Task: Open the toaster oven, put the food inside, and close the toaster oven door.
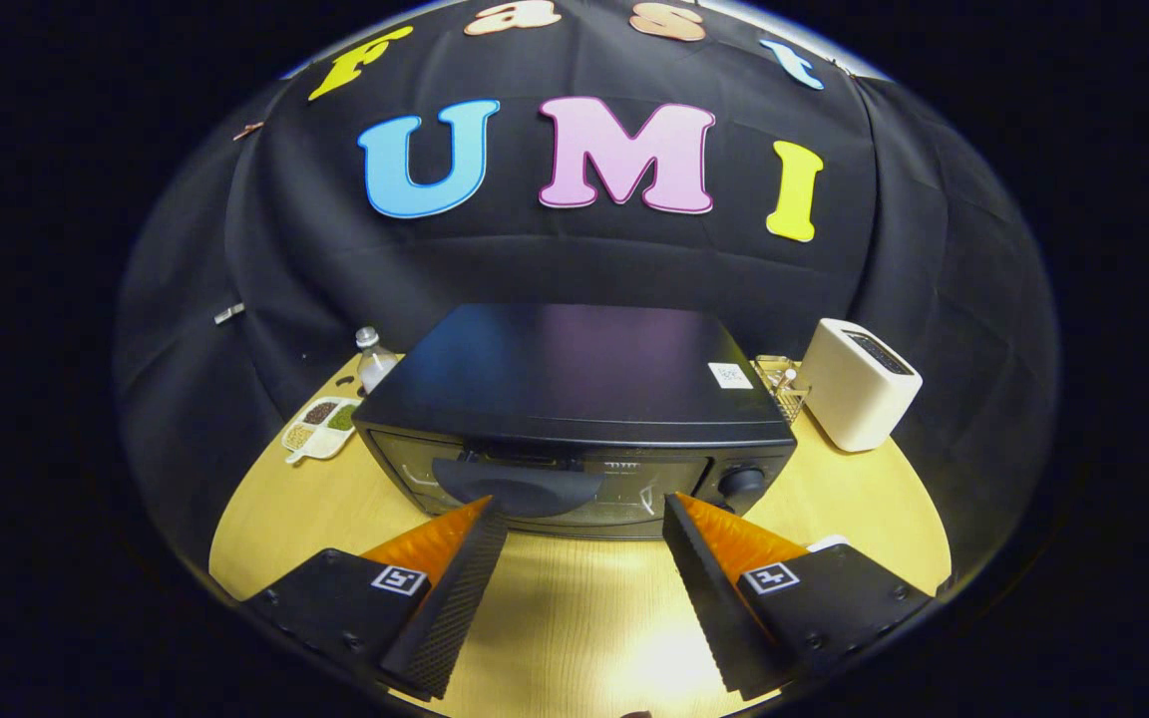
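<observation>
A black toaster oven (574, 389) stands on the round wooden table (574, 618), seen from above and in front. Its glass door is closed, with a wide dark handle (518, 489) across the top of the door and a round knob (740, 483) to the right. My gripper (584, 514) is open, its fingertips wide apart just in front of the door. The left fingertip (483, 519) sits right below the handle; whether it touches is unclear. Nothing lies between the fingers. A small white thing (827, 543) peeks out behind the right finger.
A white pop-up toaster (859, 384) stands at the back right, with a small clear rack (784, 384) beside it. Left of the oven are a plastic bottle (372, 361) and a white divided dish of seeds (320, 424). Bare wood lies under the fingers.
</observation>
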Demonstrator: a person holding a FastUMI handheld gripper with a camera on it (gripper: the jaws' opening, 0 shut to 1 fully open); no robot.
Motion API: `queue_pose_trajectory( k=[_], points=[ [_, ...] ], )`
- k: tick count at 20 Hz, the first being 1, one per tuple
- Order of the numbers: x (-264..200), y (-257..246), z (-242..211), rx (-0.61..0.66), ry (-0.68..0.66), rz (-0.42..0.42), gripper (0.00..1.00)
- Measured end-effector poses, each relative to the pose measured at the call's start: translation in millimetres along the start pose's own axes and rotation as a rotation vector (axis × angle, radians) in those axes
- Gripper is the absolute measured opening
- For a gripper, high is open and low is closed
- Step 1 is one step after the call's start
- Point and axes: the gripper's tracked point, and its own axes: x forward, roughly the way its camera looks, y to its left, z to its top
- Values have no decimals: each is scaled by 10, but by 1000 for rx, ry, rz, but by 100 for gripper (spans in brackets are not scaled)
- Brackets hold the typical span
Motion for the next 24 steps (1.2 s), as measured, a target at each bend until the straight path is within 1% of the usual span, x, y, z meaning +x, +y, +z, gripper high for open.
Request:
queue_pose_trajectory(
  k=[2, 8, 12, 17, 19, 24],
  points=[
    [-139, -52, 131, 8, -42, 10, 98],
    [-530, -330, 578, -34, -173, 7, 99],
    [-805, -555, 1000, -22, -262, -1, 98],
    [-1166, -884, 1606, -60, -397, -35, 98],
    [-1303, -952, 1831, -79, -446, -37, 98],
    [-1613, -1170, 2214, -68, -535, -44, 98]
  ],
)
